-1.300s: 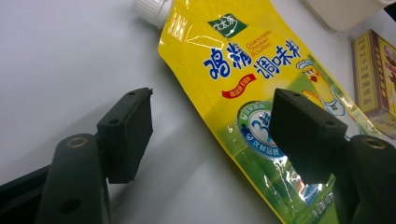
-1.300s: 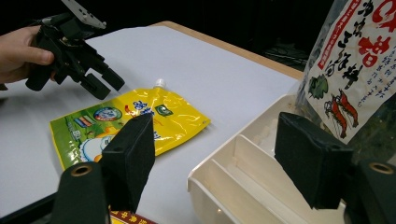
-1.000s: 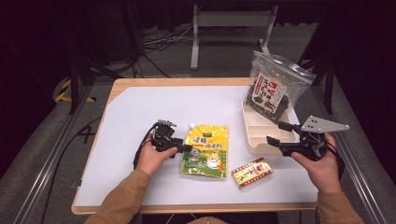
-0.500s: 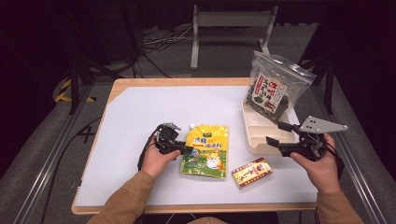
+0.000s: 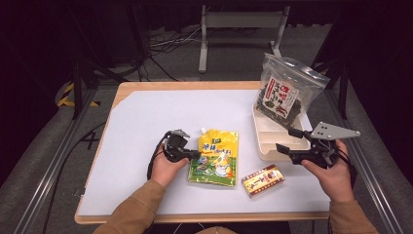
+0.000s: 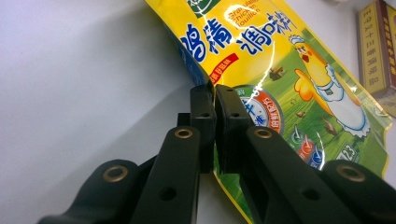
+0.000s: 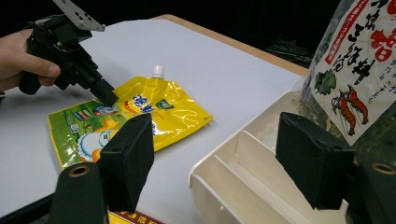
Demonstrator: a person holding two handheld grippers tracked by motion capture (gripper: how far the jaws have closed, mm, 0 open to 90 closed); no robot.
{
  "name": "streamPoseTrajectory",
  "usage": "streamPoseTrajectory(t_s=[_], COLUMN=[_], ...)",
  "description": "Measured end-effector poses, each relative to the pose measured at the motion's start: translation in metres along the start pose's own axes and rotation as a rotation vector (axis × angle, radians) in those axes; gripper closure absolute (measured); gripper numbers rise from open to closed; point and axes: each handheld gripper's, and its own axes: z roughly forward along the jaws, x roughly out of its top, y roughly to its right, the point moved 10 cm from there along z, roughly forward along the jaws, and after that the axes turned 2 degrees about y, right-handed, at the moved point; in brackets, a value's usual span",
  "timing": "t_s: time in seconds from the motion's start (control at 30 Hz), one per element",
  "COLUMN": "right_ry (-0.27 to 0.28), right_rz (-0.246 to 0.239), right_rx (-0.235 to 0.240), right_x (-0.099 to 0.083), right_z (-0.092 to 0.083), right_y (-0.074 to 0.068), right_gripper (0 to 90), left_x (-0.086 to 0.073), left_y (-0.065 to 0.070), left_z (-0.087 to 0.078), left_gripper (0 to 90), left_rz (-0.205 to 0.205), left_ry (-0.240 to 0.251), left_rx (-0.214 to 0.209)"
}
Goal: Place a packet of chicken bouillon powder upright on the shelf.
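Observation:
A yellow spouted pouch (image 5: 216, 156) (image 6: 289, 79) (image 7: 154, 112) lies flat on the white table mat, its spout pointing away from me. My left gripper (image 5: 195, 155) (image 6: 215, 93) (image 7: 108, 99) is shut on the pouch's left edge, and the thin film is pinched between the two pads. My right gripper (image 5: 286, 139) (image 7: 217, 140) is held open at the near end of the cream tray (image 5: 272, 146) (image 7: 243, 172), with nothing between its jaws.
A clear bag of dark seaweed with a red-and-white label (image 5: 285, 92) (image 7: 359, 70) leans in the far end of the divided tray. A small red and gold box (image 5: 263, 180) (image 6: 376, 46) lies on the mat right of the pouch, near the front edge.
The left gripper has edged slightly right onto the pouch's edge. The right gripper, tray, bag and box have not moved.

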Motion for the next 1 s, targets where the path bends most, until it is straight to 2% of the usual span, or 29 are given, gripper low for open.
streamPoseTrajectory(t_s=[0.07,0.27,0.3,0.47,0.53,0.63,0.8,0.93,1.0], right_ry=[-0.001,0.000,-0.001,-0.013,-0.023,-0.037,-0.058,-0.059,-0.060], right_rz=[0.000,-0.001,0.001,0.010,0.003,-0.024,-0.055,-0.065,-0.067], right_rx=[0.000,0.002,0.004,0.028,0.035,0.038,0.060,0.077,0.091], right_x=[0.000,0.000,0.000,-0.001,-0.001,-0.002,-0.002,-0.002,-0.001], right_z=[0.000,0.000,0.000,0.000,-0.001,0.000,0.001,0.002,0.003], right_y=[0.000,-0.001,-0.001,-0.005,-0.006,-0.008,-0.012,-0.014,-0.016], right_gripper=[28.3,28.4,28.8,34.0,37.2,41.9,46.0,48.3,49.4], left_x=[0.001,0.007,0.010,0.018,0.021,0.024,0.034,0.037,0.039], left_y=[0.001,0.007,0.011,0.021,0.025,0.032,0.049,0.057,0.064], left_z=[-0.001,-0.009,-0.014,-0.025,-0.029,-0.035,-0.051,-0.059,-0.064], left_gripper=[88.3,88.9,88.9,89.0,89.1,89.2,89.2,89.3,89.3], left_rz=[0.014,0.037,0.047,0.070,0.094,0.158,0.252,0.271,0.295], left_ry=[0.005,0.039,0.059,0.093,0.106,0.111,0.167,0.181,0.196], left_rx=[0.012,0.005,-0.006,-0.024,-0.027,-0.011,-0.011,-0.028,-0.034])
